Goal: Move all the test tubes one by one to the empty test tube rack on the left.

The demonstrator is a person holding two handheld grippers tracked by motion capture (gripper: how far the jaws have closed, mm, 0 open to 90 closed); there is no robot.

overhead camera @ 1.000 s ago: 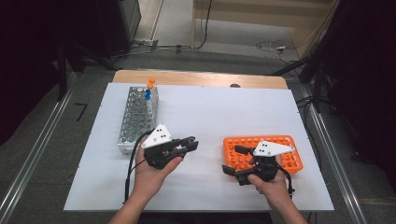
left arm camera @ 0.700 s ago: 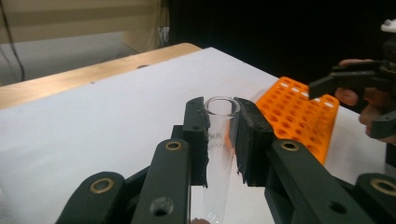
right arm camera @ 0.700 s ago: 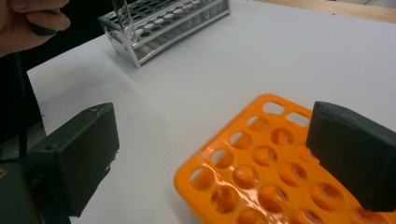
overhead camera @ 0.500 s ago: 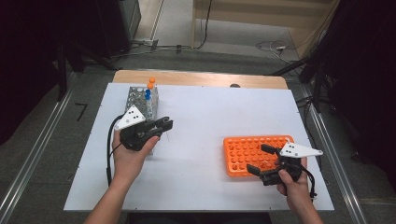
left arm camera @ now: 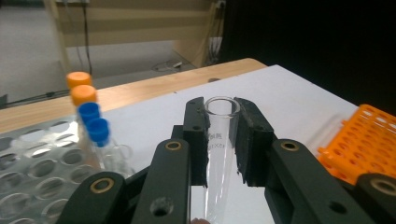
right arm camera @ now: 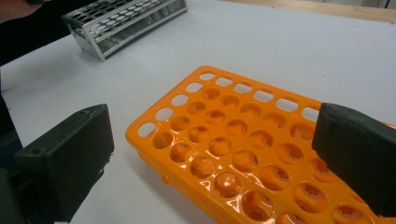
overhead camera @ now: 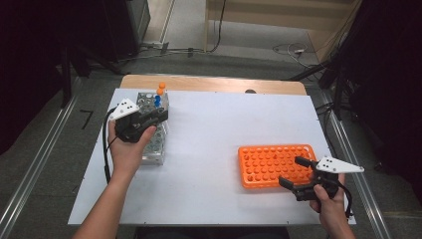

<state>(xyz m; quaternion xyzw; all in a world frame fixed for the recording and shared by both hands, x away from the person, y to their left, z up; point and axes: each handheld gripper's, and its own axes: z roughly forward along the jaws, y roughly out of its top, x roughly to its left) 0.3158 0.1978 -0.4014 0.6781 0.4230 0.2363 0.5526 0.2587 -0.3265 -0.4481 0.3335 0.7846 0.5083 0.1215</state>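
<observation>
My left gripper (overhead camera: 160, 115) hovers over the metal tube rack (overhead camera: 149, 149) at the table's left. It is shut on a clear, uncapped test tube (left arm camera: 217, 140), whose open mouth sits between the pads in the left gripper view. Tubes with orange caps (left arm camera: 79, 86) and blue caps (left arm camera: 93, 121) stand at the rack's far end. My right gripper (overhead camera: 291, 171) is at the near right corner of the orange tube rack (overhead camera: 271, 162). Its jaws have just been opening and stand wide with nothing between them, the orange rack's (right arm camera: 224, 140) empty holes showing below.
The white table top (overhead camera: 214, 129) lies between the two racks. A wooden strip (overhead camera: 209, 83) borders the far edge. The metal rack (right arm camera: 126, 21) appears far off in the right gripper view. Cables trail from both grippers toward the near edge.
My left hand has carried the tube left and farther away, from the table's middle to over the metal rack. My right hand has slid right, off the orange rack, with jaws spread wider.
</observation>
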